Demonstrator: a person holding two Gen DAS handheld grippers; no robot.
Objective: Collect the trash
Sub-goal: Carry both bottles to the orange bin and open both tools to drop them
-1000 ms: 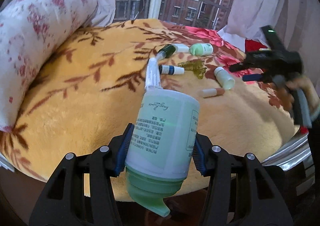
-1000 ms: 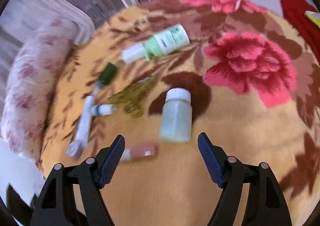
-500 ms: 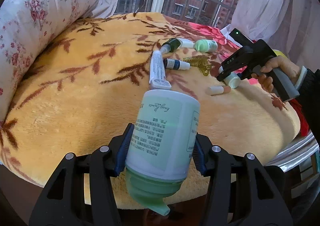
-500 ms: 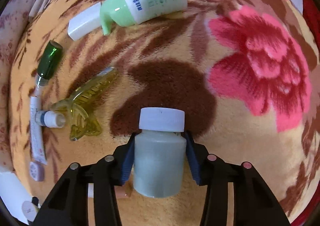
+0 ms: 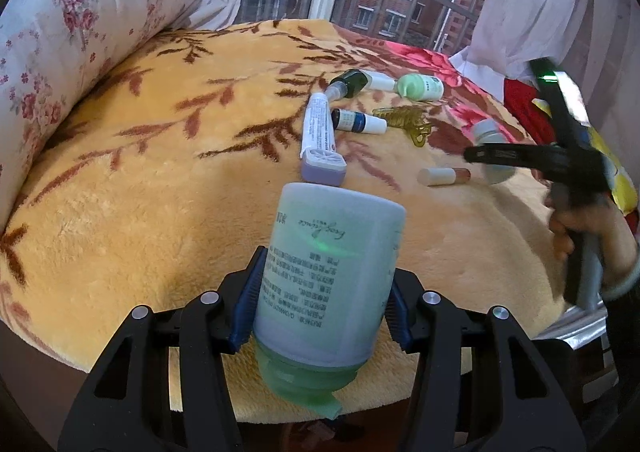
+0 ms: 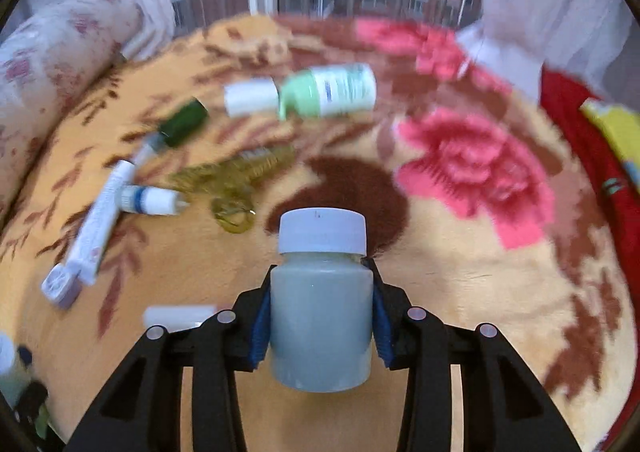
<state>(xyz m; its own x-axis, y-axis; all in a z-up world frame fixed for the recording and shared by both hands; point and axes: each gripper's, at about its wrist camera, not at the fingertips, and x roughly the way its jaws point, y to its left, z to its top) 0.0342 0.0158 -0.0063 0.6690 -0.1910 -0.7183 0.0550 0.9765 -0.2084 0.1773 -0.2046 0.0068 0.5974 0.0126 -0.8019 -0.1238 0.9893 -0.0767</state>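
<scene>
My left gripper is clamped on a big pale-green bottle, upside down, its green cap end hanging below the pads near the edge of the blanket. My right gripper is squeezed on a small jar with a white lid, and from the left view the jar looks lifted clear of the blanket. The big bottle worries me most: the pads catch only its lower half, the body is smooth and rounded, and the heavy part leans forward, so I judge it could pivot or slide out if I swing fast. The jar sits deep between the pads, but it is slick plastic, so a loosened squeeze would drop it back among the rest. No bin shows in either view, so I would be carrying both without seeing where they go. More trash lies on the blanket: a white tube, a small dropper bottle, a dark green bottle, a light-green pump bottle, a yellow hair clip and a pinkish stick. The right view is blurred, so I cannot tell the details there.
</scene>
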